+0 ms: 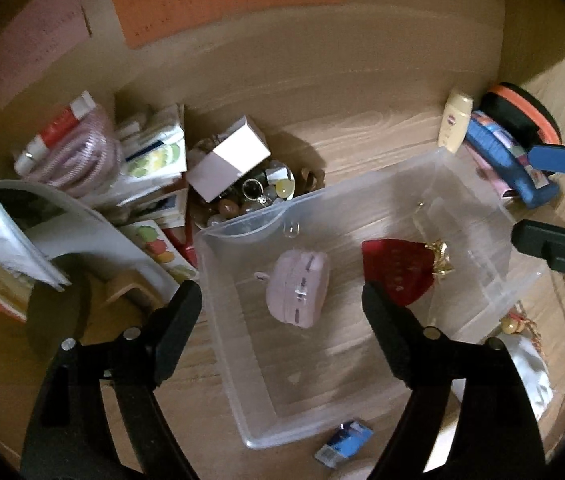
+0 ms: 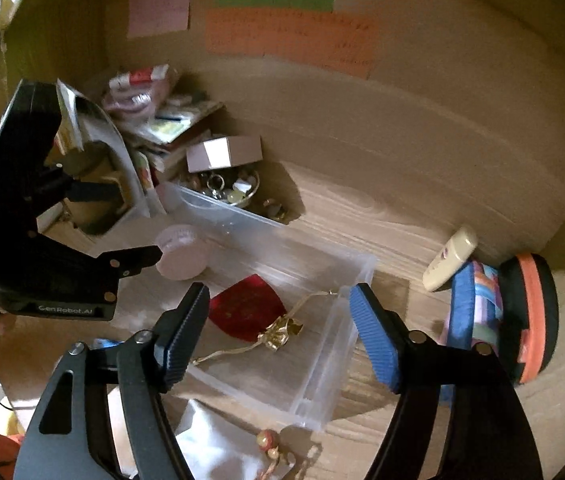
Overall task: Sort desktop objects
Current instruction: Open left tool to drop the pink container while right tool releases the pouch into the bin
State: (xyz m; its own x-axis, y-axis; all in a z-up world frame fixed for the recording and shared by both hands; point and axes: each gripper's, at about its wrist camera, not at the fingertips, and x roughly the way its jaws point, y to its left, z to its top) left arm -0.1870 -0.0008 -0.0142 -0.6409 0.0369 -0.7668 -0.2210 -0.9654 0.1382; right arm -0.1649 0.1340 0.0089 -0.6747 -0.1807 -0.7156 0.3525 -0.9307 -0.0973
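Both grippers empty, fingers spread wide. Left gripper (image 1: 280, 292) hangs over the clear plastic rectangular bin (image 1: 218, 264), its fingers straddling the near-left corner. Right gripper (image 2: 278, 312) sits above the bin's right end, one blue-padded finger (image 2: 374, 336) just outside the short wall.

Inside the bin: pink macaron-shaped round case (image 1: 298, 288) toward the left wall, red fabric pouch (image 1: 396, 270) mid-floor, gold rose-shaped ornament with thin stem (image 2: 282, 332) touching the pouch's edge, near the right wall. Floor of the bin toward the near edge is bare.

Wood-grain bench (image 1: 362, 144) is crowded on the left: stack of booklets and packets (image 1: 154, 160), white cardboard box (image 1: 228, 160) tilted on a bowl of beads and trinkets (image 1: 258, 196) that sits right against the bin's far-left corner. Open bench behind the bin's far wall up to the back panel.

Right side: cream squeeze bottle (image 2: 450, 258) leaning on a blue-edged patterned pouch (image 2: 478, 300), next to a black-and-orange round case (image 2: 530, 312); narrow gap between these and the bin. Small blue-and-white box (image 1: 344, 444) lies just outside the bin's near wall. White cloth and beaded charm (image 2: 268, 440) off the near-right corner.
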